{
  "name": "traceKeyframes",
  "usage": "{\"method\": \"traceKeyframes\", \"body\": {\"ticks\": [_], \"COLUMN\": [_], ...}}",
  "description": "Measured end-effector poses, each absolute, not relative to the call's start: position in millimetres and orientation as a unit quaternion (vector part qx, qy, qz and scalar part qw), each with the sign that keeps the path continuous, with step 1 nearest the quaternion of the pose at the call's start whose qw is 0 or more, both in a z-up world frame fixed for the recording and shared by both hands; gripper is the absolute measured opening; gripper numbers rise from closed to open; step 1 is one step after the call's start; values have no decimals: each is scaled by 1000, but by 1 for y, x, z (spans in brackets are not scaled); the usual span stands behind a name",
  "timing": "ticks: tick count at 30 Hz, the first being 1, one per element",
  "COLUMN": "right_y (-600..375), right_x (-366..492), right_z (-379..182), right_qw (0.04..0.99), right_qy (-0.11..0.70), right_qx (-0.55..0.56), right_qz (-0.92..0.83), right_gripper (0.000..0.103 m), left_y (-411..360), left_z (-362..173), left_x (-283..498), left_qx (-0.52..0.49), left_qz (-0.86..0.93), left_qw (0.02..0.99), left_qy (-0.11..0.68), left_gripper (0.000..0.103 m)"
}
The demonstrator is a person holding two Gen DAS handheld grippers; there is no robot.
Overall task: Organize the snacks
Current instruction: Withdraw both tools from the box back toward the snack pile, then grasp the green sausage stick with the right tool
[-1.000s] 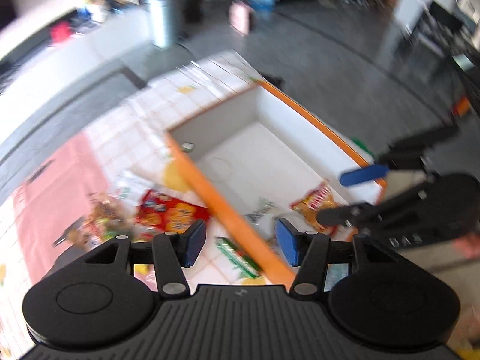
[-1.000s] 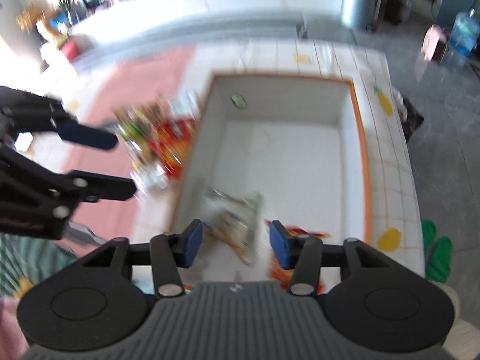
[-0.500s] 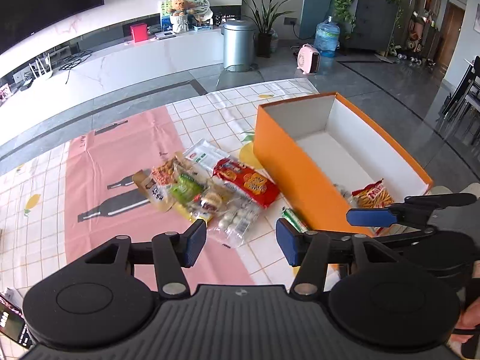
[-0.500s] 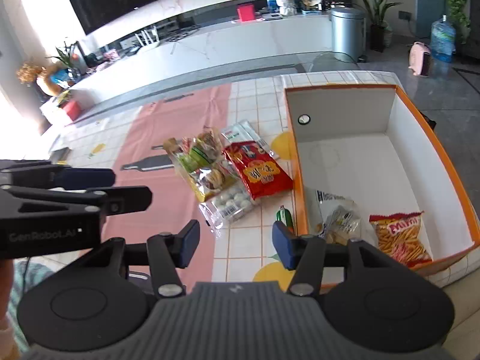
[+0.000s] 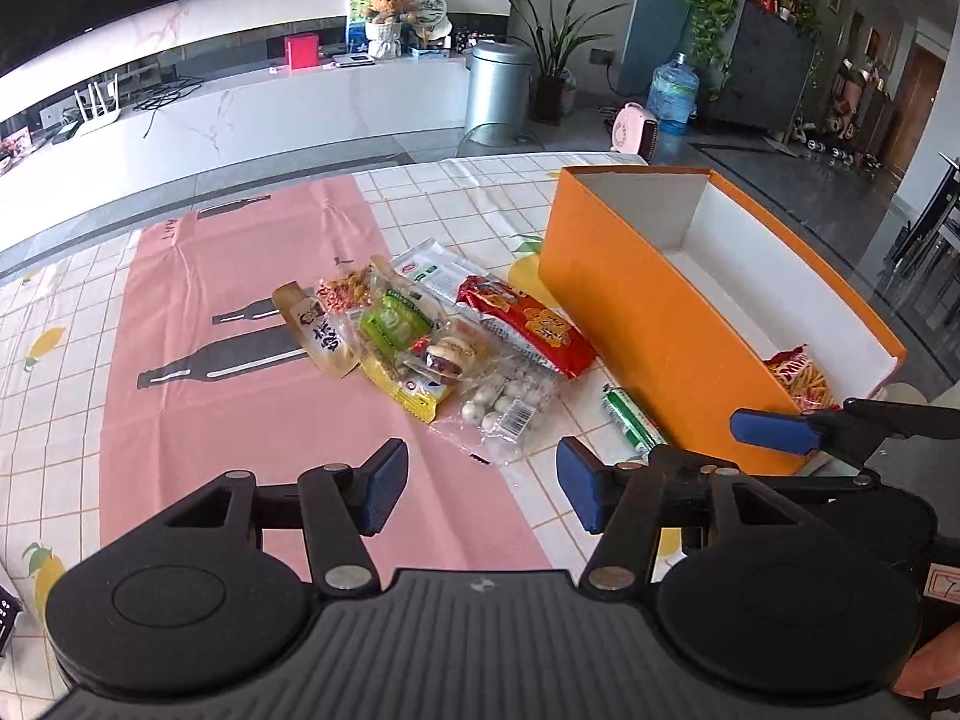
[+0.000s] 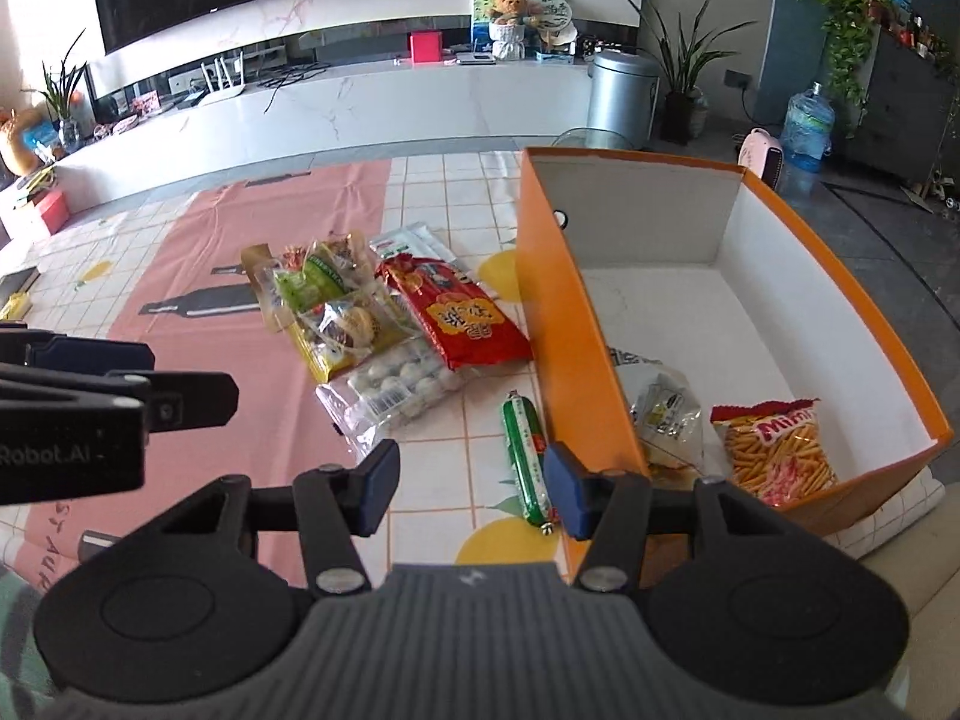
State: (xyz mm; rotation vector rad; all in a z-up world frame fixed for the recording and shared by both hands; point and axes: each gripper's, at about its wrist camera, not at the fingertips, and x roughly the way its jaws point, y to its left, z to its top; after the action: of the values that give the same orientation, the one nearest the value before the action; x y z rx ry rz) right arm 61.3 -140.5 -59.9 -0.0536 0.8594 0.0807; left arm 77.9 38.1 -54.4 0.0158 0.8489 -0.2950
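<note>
Tiled surface [image 5: 456, 192]: snack pile [image 5: 432, 342] beside orange box [image 6: 576, 324], handy for loading. Left tongs [image 5: 474, 495] opening, right tongs [image 6: 471, 495] apart, both empty, poised for picking.

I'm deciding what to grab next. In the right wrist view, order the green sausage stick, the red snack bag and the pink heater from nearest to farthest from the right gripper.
1. Green sausage stick: on the tablecloth, just ahead of the right gripper.
2. Red snack bag: farther up the table, beside the orange box.
3. Pink heater: on the floor beyond the box.
</note>
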Motion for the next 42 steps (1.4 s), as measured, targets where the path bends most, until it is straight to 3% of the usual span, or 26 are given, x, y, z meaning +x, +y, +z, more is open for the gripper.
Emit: {"method": "traceKeyframes", "body": {"ticks": [9,27,30,40,42], "right_y": [-124,-80,-85,-92,-95], "right_x": [74,99,104,113,113], "right_z": [-84,-126,-134,-147,-146], "right_qw": [906,874,870,864,869], "right_qy": [407,407,419,448,442], "right_qx": [-113,-260,-253,-219,-212], "right_qz": [15,-48,-63,-67,-70], "right_gripper": [51,47,35,25,15], "left_y": [43,56,56,58,57], "left_z": [-69,-102,-105,-113,-114], "left_x": [82,111,114,116,117], "left_qx": [-3,3,3,1,4], "left_qz": [-128,-124,-131,-162,-168], "left_qw": [910,885,883,881,881], "left_qy": [394,449,451,445,441], "left_gripper": [67,67,67,67,67]}}
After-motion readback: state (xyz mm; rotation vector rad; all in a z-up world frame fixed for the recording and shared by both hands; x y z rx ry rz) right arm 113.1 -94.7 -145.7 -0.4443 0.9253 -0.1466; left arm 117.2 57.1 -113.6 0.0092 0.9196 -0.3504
